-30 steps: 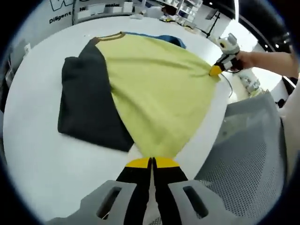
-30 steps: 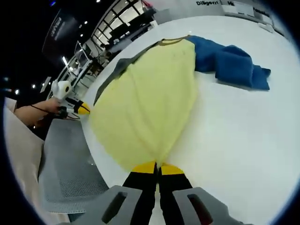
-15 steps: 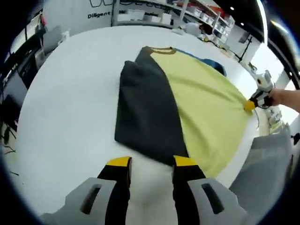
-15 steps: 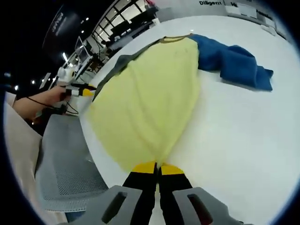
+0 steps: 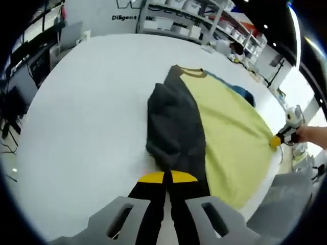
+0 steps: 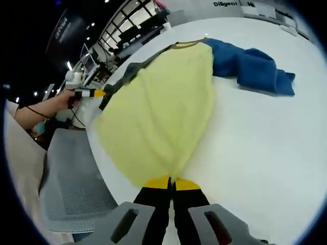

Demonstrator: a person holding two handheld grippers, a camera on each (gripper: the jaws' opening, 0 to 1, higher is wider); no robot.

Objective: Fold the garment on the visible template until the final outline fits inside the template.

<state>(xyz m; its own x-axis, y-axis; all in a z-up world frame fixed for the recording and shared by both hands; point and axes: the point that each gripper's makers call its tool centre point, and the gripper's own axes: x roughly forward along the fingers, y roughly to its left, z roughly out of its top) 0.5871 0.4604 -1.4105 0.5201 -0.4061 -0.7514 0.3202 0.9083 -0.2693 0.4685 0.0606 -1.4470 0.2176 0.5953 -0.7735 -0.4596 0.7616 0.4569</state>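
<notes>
A shirt with a yellow body and a dark grey sleeve lies flat on the white table, collar at the far end. My left gripper is shut on the near edge of the dark sleeve. My right gripper is shut on the yellow hem. Blue cloth lies bunched beside the yellow body near the collar. The right gripper pinches the hem corner in the left gripper view. The left gripper sits at the dark sleeve's edge in the right gripper view.
A grey mesh chair stands against the table's near edge, also seen as the chair at lower right. Shelves with boxes line the far wall. Bare white tabletop spreads right of the shirt.
My left gripper let go of the yellow hem, opened, shifted over to the dark sleeve and has shut on its edge. The right gripper has kept its hold on the hem.
</notes>
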